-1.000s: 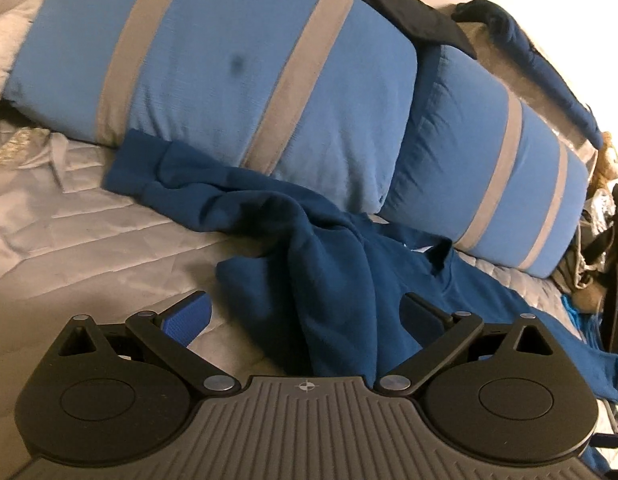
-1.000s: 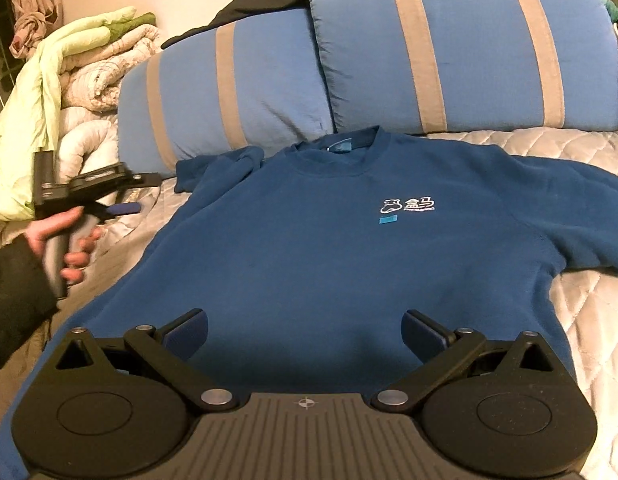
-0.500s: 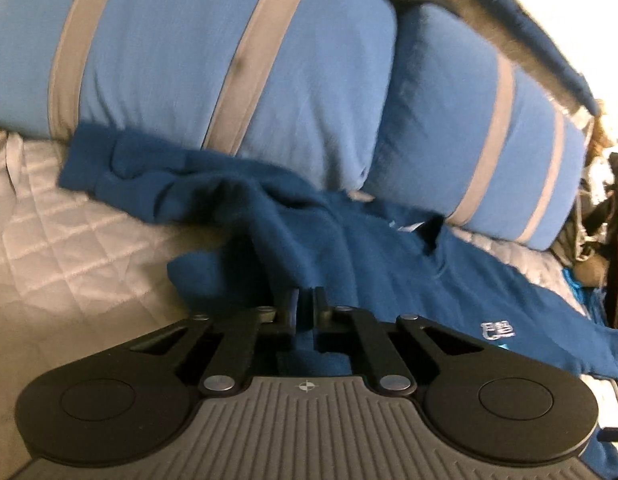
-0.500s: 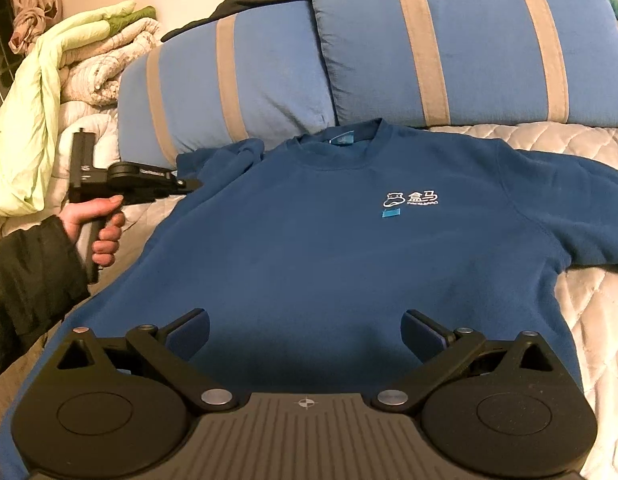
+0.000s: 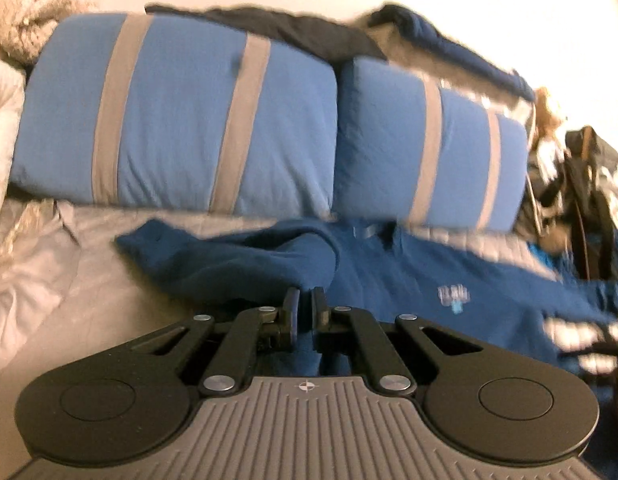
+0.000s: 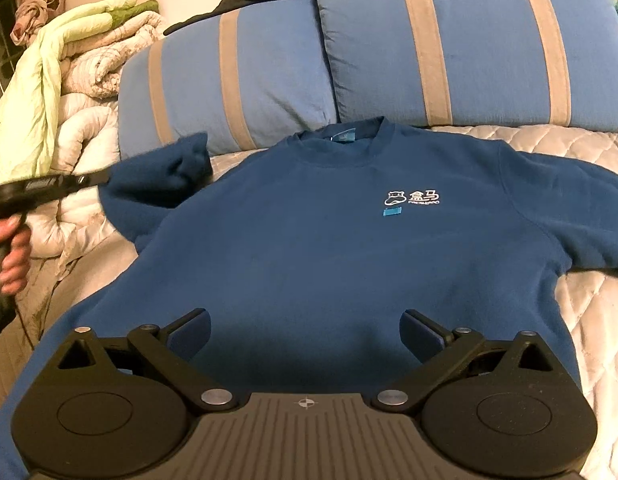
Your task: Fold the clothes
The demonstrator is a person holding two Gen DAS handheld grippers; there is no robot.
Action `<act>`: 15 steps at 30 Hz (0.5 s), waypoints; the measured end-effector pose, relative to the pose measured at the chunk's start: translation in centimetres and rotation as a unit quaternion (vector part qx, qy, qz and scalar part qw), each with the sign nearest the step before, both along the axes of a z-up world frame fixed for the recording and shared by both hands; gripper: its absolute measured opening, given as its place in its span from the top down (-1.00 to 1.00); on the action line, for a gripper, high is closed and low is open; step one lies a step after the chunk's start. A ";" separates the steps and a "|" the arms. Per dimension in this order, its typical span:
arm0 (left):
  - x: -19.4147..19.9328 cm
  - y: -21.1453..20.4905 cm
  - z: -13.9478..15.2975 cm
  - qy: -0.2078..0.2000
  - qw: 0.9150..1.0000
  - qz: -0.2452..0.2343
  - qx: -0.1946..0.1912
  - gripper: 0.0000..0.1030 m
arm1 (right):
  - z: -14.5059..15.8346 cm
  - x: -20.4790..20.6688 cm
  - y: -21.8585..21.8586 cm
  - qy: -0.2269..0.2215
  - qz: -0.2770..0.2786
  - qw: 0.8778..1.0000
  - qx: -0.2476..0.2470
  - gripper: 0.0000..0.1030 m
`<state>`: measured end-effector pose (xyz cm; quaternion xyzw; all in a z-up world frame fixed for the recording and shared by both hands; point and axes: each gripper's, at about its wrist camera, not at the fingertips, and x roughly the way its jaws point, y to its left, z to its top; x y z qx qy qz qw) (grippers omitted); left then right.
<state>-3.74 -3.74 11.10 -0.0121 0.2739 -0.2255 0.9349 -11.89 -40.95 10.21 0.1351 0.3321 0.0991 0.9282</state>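
Observation:
A dark blue sweatshirt (image 6: 329, 248) lies face up on the bed, its white chest logo (image 6: 415, 198) showing. My left gripper (image 5: 305, 304) is shut on the sweatshirt's left sleeve (image 5: 245, 260), which hangs bunched and lifted off the quilt. In the right wrist view the same gripper (image 6: 97, 179) comes in from the left, held by a hand (image 6: 13, 256), with the sleeve (image 6: 165, 168) raised beside the pillows. My right gripper (image 6: 307, 326) stands open low over the sweatshirt's lower body, nothing between its fingers.
Two blue pillows with tan stripes (image 6: 469, 40) (image 6: 229, 80) lean behind the sweatshirt. A pile of folded quilts (image 6: 89, 60) sits at the left. Dark clothes (image 5: 293, 32) lie on top of the pillows. The quilted bedspread (image 6: 589, 320) shows to the right.
My left gripper went from open to shut on the sleeve, then lifted and drew it back to the left. The right gripper kept still.

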 end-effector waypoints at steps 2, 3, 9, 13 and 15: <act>-0.4 0.2 -0.8 0.008 1.000 -0.004 0.012 0.85 | 0.1 0.0 0.1 -0.001 -0.001 1.000 -0.004 -0.96; -0.6 0.3 -1.1 0.012 1.000 -0.006 0.014 0.85 | 0.1 -0.1 0.1 -0.001 -0.001 1.000 -0.004 -0.96; -1.4 2.7 -0.6 0.003 0.999 0.016 -0.032 -0.12 | 0.1 -0.3 0.0 -0.005 -0.004 1.000 -0.004 -0.96; -1.0 4.1 0.1 -0.006 0.997 0.053 -0.059 -0.39 | 0.1 -0.3 0.0 -0.006 -0.004 1.000 -0.005 -0.96; -0.4 4.8 0.4 -0.004 0.995 0.071 -0.070 -0.39 | 0.2 -0.3 0.0 -0.007 -0.003 1.000 -0.004 -0.96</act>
